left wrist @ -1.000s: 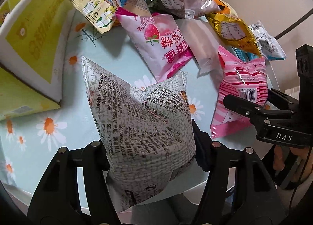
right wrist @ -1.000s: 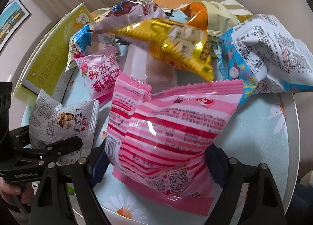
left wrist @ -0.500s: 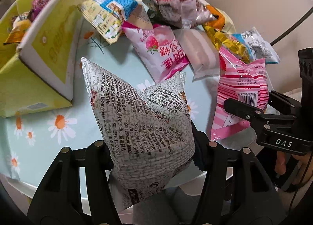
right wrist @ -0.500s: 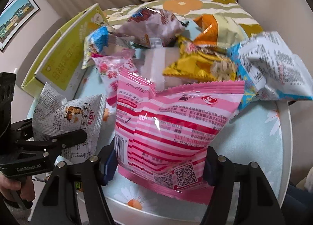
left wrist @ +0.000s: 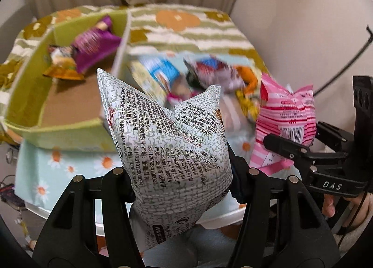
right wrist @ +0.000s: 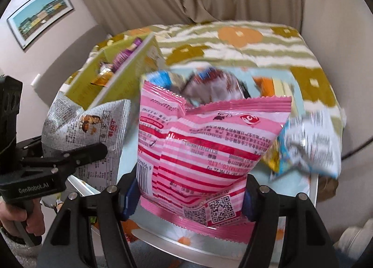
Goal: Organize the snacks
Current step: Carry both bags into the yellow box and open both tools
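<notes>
**Two snack packets held up, green box waiting to the left**

Furthest left, ahead of the left hand-held gripper, the open green cardboard box sits on the bench with a purple packet and an orange-brown one already inside. The left hand-held gripper is clamped on a grey-white crackle-print snack packet, its pads pressing the puffed lower half. To its right, the right hand-held gripper is closed on a pink striped snack packet, gripped low near the QR code. Beyond both, the remaining snack pile lies blurred on the daisy-print cloth.

What could go wrong: both packets are air-filled and slick, and each is pinched near one end, so the free top could swing and the packet could slip out if carried fast. The two grippers stand close together, so a shared path to the box risks the packets knocking each other or catching the raised box flap.

The left view looks down into the box and shows its bare cardboard floor; the right view sees only the flap and a glimpse of the contents. The right view alone shows the grey packet's printed front and the blue-and-white packet to the far right.
</notes>
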`<state>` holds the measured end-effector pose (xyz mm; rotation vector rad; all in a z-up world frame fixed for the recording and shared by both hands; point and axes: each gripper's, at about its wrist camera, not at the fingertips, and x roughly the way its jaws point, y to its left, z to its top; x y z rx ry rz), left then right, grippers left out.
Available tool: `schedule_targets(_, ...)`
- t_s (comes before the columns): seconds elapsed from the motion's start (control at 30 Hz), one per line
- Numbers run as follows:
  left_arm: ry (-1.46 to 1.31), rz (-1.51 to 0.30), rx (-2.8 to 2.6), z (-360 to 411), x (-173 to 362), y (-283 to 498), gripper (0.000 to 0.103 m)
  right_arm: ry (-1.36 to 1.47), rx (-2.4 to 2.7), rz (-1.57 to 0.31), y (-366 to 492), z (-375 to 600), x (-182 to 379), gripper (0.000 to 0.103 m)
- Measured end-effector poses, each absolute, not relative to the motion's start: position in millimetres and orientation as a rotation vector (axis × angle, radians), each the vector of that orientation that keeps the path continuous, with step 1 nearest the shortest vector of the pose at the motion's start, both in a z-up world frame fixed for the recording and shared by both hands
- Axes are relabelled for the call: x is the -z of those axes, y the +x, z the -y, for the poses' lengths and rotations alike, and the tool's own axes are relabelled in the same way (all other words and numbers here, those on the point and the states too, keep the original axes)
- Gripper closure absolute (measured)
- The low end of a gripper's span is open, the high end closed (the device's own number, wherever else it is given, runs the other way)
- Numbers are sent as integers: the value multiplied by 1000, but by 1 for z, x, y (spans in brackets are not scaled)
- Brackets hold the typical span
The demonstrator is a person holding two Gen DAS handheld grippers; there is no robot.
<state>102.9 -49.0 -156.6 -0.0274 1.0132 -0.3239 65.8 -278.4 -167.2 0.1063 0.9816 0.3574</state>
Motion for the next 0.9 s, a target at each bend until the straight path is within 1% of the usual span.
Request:
schedule_targets(0.23, -82, -919, 251, 1, 113, 128, 48, 65, -423, -909, 94, 242, 127, 38)
schedule_targets(0.47, -98, -893, 189, -64, 96, 172, 48, 28, -479, -862, 134, 176, 104, 38)
schedule_targets(0.7, -79, -952, 172, -125, 116, 231, 48, 32, -469, -885, 180, 117, 104, 38)
schedule_targets(0.9, -32, -1044, 220, -143, 155, 275, 48, 55, -416, -943, 212, 85, 118, 38)
